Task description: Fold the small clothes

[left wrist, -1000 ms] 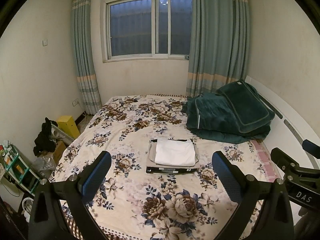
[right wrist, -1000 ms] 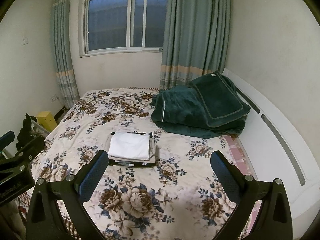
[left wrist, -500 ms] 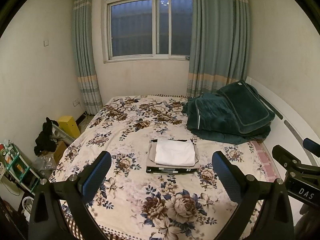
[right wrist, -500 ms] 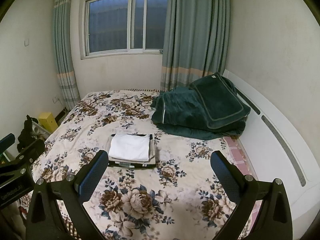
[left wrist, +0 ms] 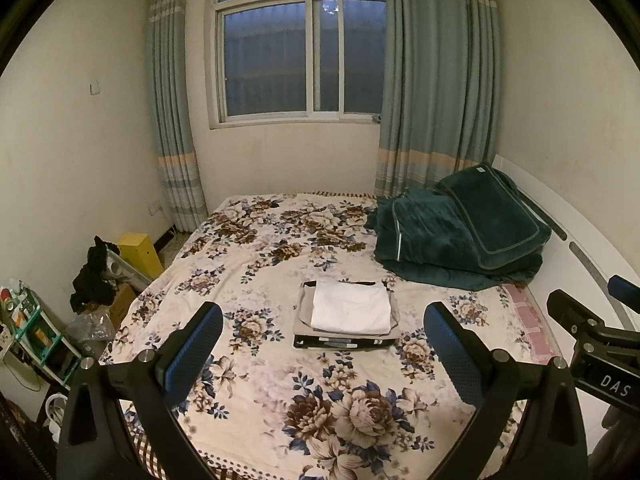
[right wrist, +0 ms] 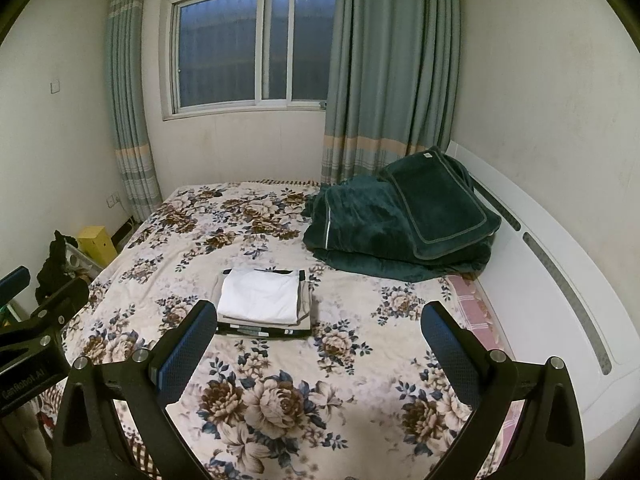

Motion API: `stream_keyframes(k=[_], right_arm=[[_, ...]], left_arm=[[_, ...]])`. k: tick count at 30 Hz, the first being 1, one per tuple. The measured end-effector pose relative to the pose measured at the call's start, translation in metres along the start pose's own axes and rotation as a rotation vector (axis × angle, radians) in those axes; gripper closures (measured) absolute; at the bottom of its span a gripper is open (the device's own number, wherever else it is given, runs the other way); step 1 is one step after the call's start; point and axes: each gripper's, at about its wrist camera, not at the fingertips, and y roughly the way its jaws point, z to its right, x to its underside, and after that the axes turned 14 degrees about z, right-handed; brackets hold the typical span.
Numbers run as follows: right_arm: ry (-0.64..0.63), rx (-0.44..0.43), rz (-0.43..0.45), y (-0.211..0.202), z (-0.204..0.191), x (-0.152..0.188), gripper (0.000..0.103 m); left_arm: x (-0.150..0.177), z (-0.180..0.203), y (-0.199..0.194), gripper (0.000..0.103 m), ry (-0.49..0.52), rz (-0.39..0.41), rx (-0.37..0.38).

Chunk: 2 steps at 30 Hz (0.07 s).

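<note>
1. The left gripper [left wrist: 323, 346] is held with its jaws spread wide and nothing between them.
2. The right gripper [right wrist: 319, 344] is likewise released and empty.
3. A folded clothes stack [left wrist: 347, 314] is seen lying on the floral bed [left wrist: 256, 264], ahead of both grippers and untouched.

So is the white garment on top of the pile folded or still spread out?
Folded. The white garment lies as a neat flat rectangle atop the stack of clothes on the bed, edges tucked, nothing trailing.

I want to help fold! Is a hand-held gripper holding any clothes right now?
No. The left hand-held gripper and right hand-held gripper are both open and empty. The folded clothes lie stacked on the bed.
</note>
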Motion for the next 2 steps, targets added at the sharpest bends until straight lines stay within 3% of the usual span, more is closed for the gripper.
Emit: stream_keyframes(k=[2], right_arm=[[0.005, -0.001, 0.0, -0.0008, -0.0005, 0.0009, 0.0]], left_arm=[[-0.0033, 0.0015, -0.0027, 0.0, -0.003, 0.004, 0.003]])
